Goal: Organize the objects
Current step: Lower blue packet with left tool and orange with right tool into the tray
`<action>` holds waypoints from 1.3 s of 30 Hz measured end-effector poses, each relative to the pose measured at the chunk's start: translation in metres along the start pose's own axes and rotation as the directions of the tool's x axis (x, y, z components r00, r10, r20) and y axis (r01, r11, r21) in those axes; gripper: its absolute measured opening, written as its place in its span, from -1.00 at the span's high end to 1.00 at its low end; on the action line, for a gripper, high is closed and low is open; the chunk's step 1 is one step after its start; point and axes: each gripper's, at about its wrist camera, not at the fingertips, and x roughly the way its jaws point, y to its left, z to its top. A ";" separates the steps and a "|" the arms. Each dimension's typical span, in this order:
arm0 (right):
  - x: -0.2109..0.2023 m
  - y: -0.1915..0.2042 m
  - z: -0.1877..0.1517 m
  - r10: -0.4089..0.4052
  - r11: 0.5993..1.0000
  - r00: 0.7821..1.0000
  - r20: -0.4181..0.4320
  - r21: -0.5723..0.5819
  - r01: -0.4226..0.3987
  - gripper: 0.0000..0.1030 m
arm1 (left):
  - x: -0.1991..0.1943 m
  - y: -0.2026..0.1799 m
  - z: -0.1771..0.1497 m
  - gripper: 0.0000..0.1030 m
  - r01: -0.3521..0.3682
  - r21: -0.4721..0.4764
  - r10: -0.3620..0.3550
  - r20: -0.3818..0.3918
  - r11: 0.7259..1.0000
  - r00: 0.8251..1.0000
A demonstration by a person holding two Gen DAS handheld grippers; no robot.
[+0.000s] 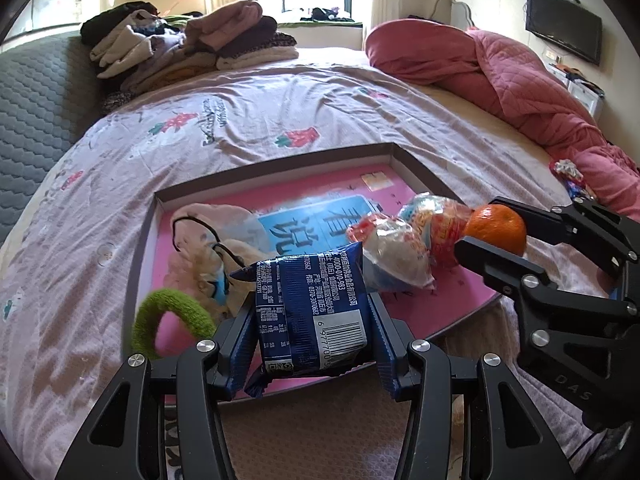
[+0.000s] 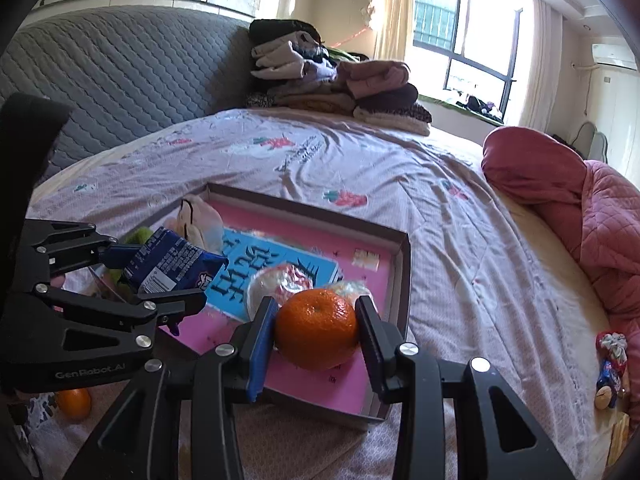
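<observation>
Blue snack packet clamped between left fingers, orange between right fingers.

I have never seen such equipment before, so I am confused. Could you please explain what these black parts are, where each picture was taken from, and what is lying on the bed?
There is no robot here. A person holds one pair of black tongs in each hand, and a small wide-angle camera on each pair looks forward along its fingers. One picture comes from the left tongs, the other from the right tongs; each pair also shows at the edge of the other's picture.

The left tongs grip a blue snack packet. The right tongs grip an orange. Both hang over a shallow box with a pink floor, lying on the bed. In the box lie wrapped snacks, a beige cloth item and a green ring. Folded clothes are stacked further back.
</observation>
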 end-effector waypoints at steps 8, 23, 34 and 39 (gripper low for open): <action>0.006 -0.001 -0.006 -0.002 1.000 1.000 -0.018 0.002 0.002 0.22 | 0.007 0.000 -0.002 -0.02 -0.002 -0.001 0.002 -0.020 1.000 1.000; 0.025 0.004 -0.015 -0.003 1.000 0.998 -0.067 -0.016 0.002 0.22 | 0.016 0.003 -0.003 -0.02 -0.009 0.000 0.009 -0.054 1.000 0.999; 0.034 0.001 -0.020 -0.005 1.000 0.996 -0.084 -0.011 0.004 0.22 | 0.027 0.004 -0.003 -0.02 -0.006 -0.011 0.005 -0.085 1.000 0.996; 0.040 0.000 -0.021 -0.004 1.000 0.995 -0.101 -0.009 0.003 0.22 | 0.033 0.003 -0.003 -0.02 -0.007 -0.011 0.006 -0.103 1.000 0.995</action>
